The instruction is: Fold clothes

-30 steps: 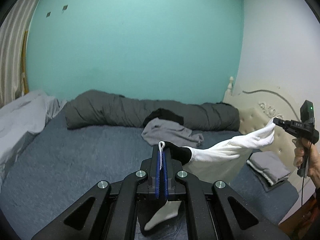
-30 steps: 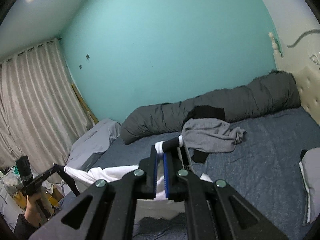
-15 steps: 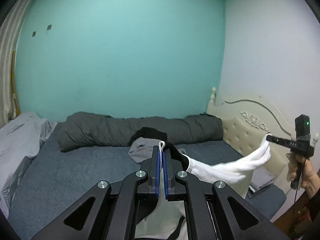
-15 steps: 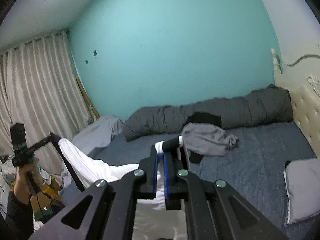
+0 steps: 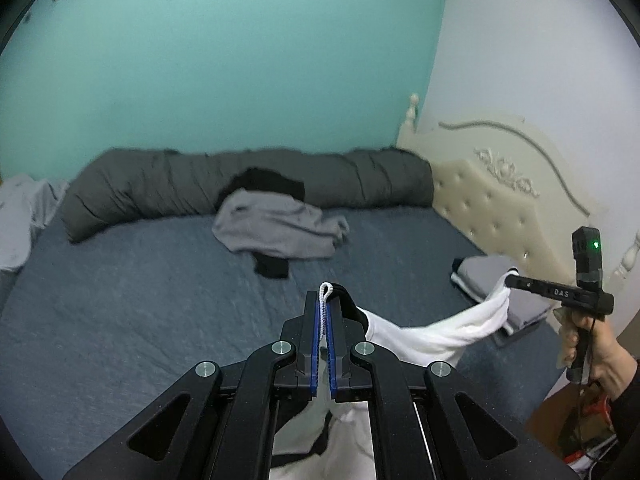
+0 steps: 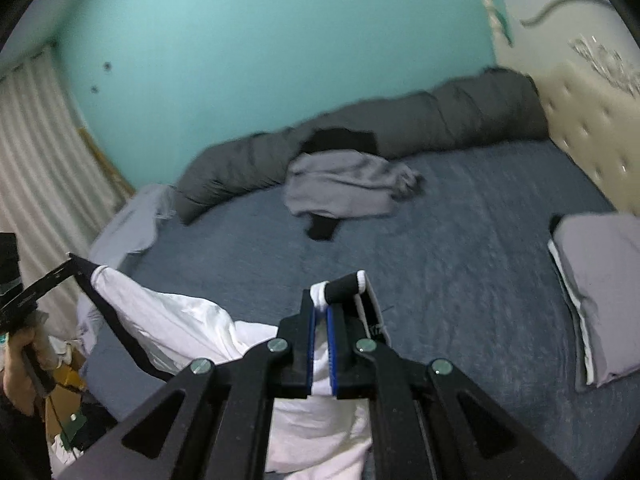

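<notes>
A white garment with black trim [image 5: 440, 332] hangs slack between my two grippers above the near edge of the bed. In the left wrist view my left gripper [image 5: 323, 304] is shut on one end, a white loop sticking up between the pads. Off to the right, my right gripper [image 5: 511, 280] pinches the other end, with a hand on its grip. The right wrist view shows my right gripper [image 6: 320, 308] shut on the white garment [image 6: 168, 316] beside a black cuff [image 6: 344, 286], and my left gripper [image 6: 86, 267] far left holding the cloth.
The blue bed sheet [image 5: 140, 300] spreads ahead. A crumpled grey garment [image 5: 276, 232] lies on a black one in front of a rolled dark grey duvet [image 5: 180, 188]. Folded grey clothes [image 6: 596, 288] are stacked by the cream headboard [image 5: 500, 208]. Curtains [image 6: 36, 152] hang left.
Both grippers have come down toward the bed and tilted lower. The white garment, stretched taut between them before, now sags in the middle.
</notes>
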The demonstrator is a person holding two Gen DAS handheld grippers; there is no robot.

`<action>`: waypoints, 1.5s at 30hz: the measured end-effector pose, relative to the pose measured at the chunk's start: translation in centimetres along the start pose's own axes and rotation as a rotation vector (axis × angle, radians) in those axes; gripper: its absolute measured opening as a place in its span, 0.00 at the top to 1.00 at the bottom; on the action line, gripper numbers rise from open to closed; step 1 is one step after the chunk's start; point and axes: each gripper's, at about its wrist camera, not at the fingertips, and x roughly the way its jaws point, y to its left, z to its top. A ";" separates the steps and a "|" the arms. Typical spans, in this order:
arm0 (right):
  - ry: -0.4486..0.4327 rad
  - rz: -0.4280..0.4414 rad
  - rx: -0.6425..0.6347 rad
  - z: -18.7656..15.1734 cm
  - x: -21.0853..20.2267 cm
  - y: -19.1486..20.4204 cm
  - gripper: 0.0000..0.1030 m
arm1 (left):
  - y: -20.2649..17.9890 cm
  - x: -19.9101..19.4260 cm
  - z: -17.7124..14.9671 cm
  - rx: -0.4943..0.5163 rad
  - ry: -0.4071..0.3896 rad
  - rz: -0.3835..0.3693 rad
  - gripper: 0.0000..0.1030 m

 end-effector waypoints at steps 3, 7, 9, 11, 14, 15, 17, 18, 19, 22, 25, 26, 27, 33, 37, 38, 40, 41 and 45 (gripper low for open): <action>0.040 -0.031 0.030 -0.5 3.1 -3.2 0.95 | -0.3 4.1 -0.7 0.004 0.043 -0.013 0.97; 0.075 -0.051 0.061 -1.3 6.3 -6.4 0.95 | -0.6 10.1 -1.5 0.004 0.099 -0.031 0.97; 0.090 -0.059 0.077 -1.6 7.9 -8.0 0.95 | -0.8 12.7 -1.9 0.006 0.122 -0.035 0.97; 0.107 -0.074 0.092 -1.8 9.5 -9.3 0.95 | -1.0 15.3 -2.1 0.009 0.144 -0.041 0.97; 0.143 -0.113 0.115 -2.2 12.0 -11.2 0.92 | -1.2 18.9 -2.4 0.008 0.175 -0.054 0.97; 0.156 -0.128 0.126 -2.3 12.7 -11.8 0.92 | -1.2 20.0 -2.5 0.007 0.185 -0.059 0.97; 0.173 -0.152 0.134 -2.6 13.8 -12.5 0.92 | -1.3 22.4 -3.1 0.002 0.213 -0.069 0.97; 0.174 -0.159 0.127 -2.8 14.2 -12.6 0.90 | -1.2 23.6 -3.5 -0.002 0.228 -0.072 0.97; 0.175 -0.165 0.119 -2.9 14.5 -12.6 0.88 | -1.2 24.7 -3.9 -0.007 0.241 -0.076 0.97; 0.178 -0.185 0.096 -3.5 15.5 -12.8 0.85 | -1.3 27.6 -5.7 -0.025 0.281 -0.096 0.97; 0.173 -0.192 0.079 -3.8 16.3 -12.6 0.74 | -1.4 30.4 -7.5 -0.044 0.322 -0.115 0.97; 0.174 -0.177 0.083 -4.0 16.6 -12.5 0.72 | -1.5 31.3 -8.1 -0.048 0.334 -0.121 0.97; 0.175 -0.163 0.089 -4.1 16.8 -12.4 0.72 | -1.3 31.8 -8.5 -0.058 0.340 -0.123 0.97; 0.211 -0.097 0.064 -5.3 19.2 -10.1 0.71 | 0.6 33.3 -10.7 -0.124 0.349 -0.115 0.50; 0.228 -0.053 0.032 -5.6 20.7 -8.2 0.70 | 3.4 31.5 -11.8 -0.166 0.312 -0.095 0.48; 0.233 -0.044 0.019 -5.6 21.2 -7.7 0.67 | 4.2 31.1 -12.4 -0.175 0.309 -0.081 0.47; 0.243 -0.031 -0.006 -5.8 22.3 -6.6 0.62 | 5.7 30.4 -13.8 -0.186 0.307 -0.051 0.46; 0.248 -0.023 -0.014 -5.9 22.7 -6.2 0.62 | 6.5 30.1 -14.5 -0.191 0.306 -0.036 0.46; 0.274 0.003 -0.043 -6.4 24.9 -5.0 0.59 | 8.8 29.8 -17.3 -0.217 0.320 -0.015 0.46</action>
